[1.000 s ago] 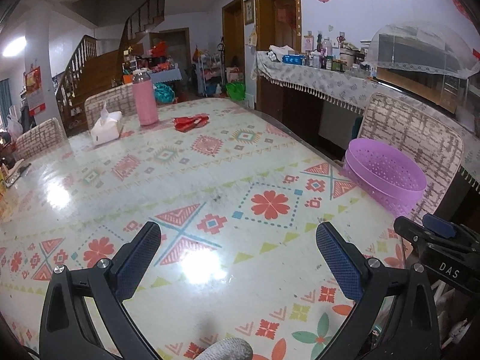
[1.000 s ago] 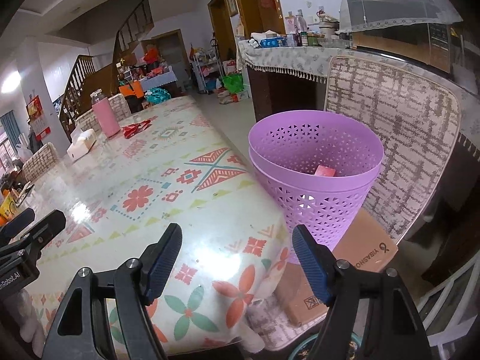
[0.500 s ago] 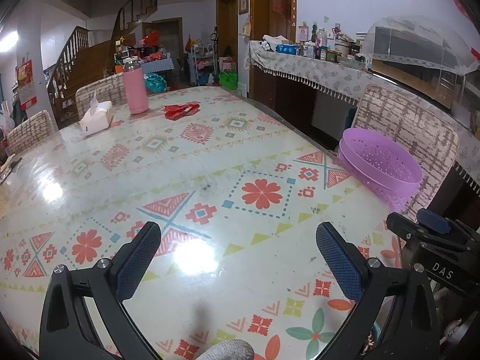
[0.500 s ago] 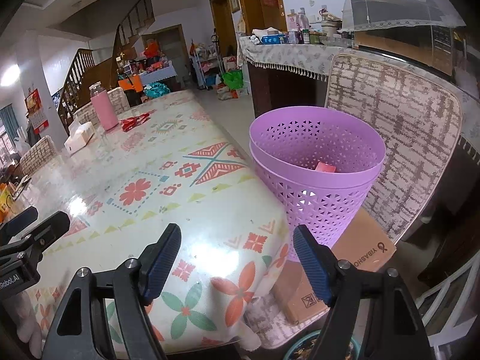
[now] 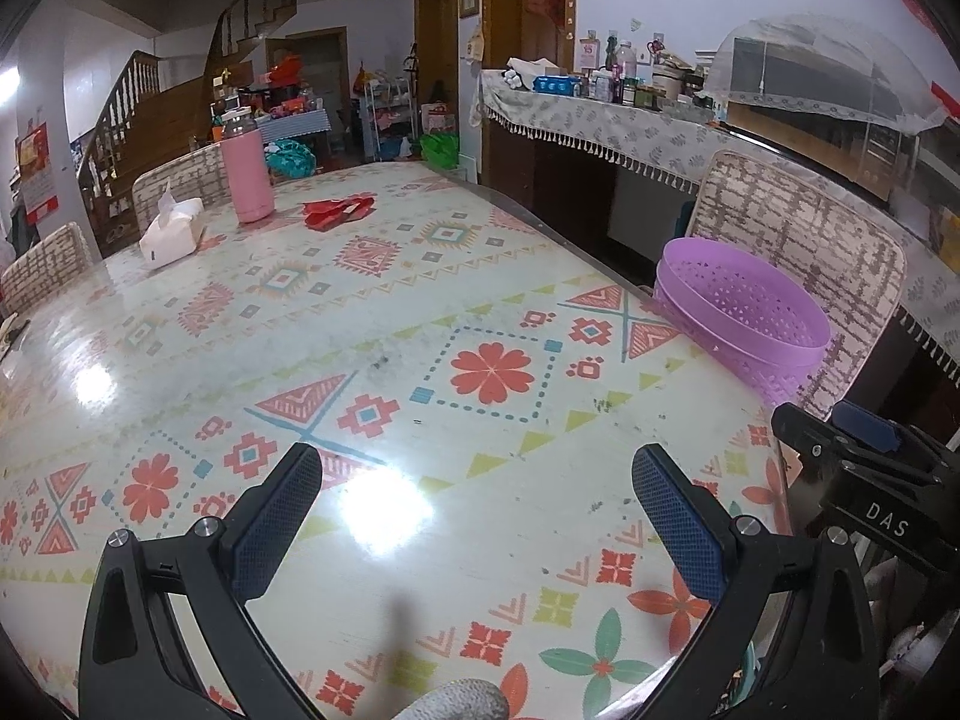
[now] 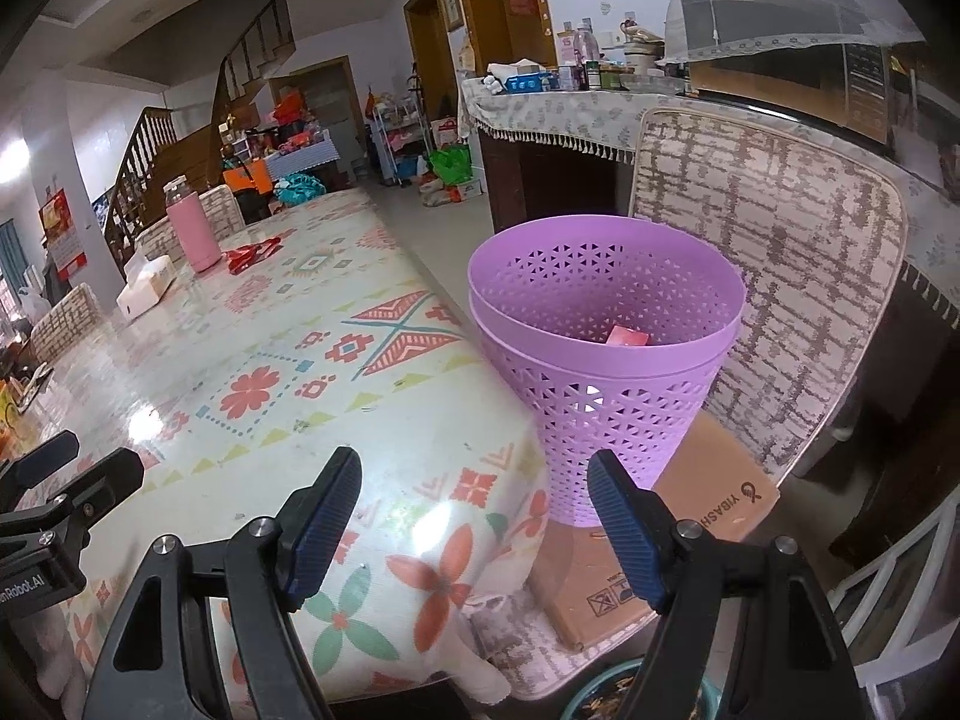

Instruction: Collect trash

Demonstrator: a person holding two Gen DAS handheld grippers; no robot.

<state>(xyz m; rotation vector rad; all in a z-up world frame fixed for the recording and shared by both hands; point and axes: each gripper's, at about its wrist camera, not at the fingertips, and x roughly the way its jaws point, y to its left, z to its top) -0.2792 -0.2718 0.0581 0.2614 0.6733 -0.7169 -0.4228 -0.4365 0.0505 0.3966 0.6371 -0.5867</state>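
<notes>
A purple perforated waste basket (image 6: 606,354) stands on a cardboard box (image 6: 672,546) beside the table's right edge; a pink-red piece (image 6: 627,336) lies inside it. The basket also shows in the left wrist view (image 5: 744,318). Red crumpled wrappers (image 5: 336,211) lie far down the patterned table (image 5: 384,360), next to a pink bottle (image 5: 247,174); the wrappers also show in the right wrist view (image 6: 252,253). My left gripper (image 5: 477,510) is open and empty above the table's near end. My right gripper (image 6: 474,525) is open and empty at the table's corner, in front of the basket.
A white tissue pack (image 5: 171,233) lies left of the bottle. A padded chair (image 6: 774,276) stands behind the basket. A cloth-covered sideboard (image 5: 606,120) with bottles runs along the right wall. More chairs (image 5: 180,180) stand at the far end.
Both views shift slightly: the left gripper has turned a little to the left and the right gripper has edged nearer the basket. Both stay open and empty.
</notes>
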